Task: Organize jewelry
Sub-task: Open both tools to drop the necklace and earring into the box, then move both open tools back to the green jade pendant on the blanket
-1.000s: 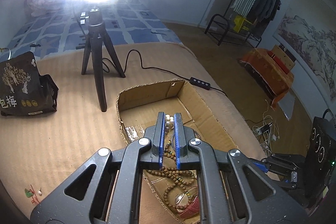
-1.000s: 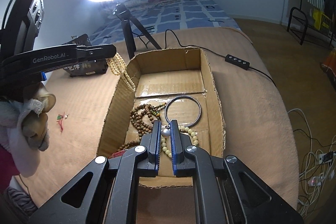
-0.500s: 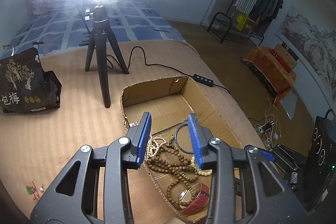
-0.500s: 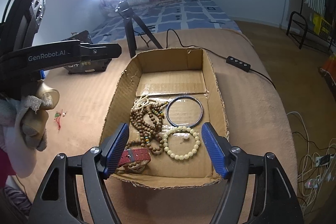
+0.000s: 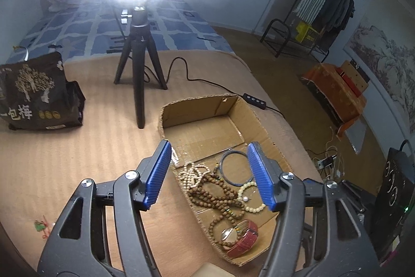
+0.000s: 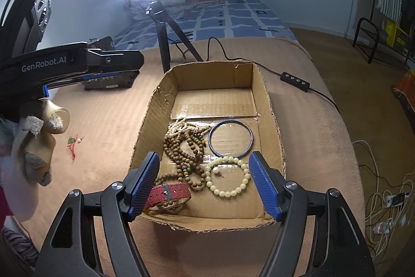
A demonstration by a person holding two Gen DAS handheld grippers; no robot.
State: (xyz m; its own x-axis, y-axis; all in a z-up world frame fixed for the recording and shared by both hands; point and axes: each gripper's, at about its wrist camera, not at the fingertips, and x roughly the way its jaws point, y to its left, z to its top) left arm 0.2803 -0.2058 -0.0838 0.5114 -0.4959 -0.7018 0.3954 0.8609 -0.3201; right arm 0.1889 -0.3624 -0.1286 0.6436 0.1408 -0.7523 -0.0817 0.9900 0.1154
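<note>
Pearl strand (image 5: 193, 173) dropped; "GenRobot.AI" lettering (image 6: 44, 63).

Left of the right gripper (image 6: 205, 182), its finger (image 6: 141, 184) hides part of the watch (image 6: 170, 195); the tiny trinket (image 6: 74, 142) farther left is too small to identify.

In the cardboard box (image 6: 269, 105) on the blanket (image 6: 103, 121), the bangle (image 6: 230, 138) lay behind the pale bead bracelet (image 6: 228, 179); wooden beads (image 6: 181, 152) sat left of both, the watch (image 6: 168, 195) nearest. The tripod (image 6: 166, 35) stood behind the box.
</note>
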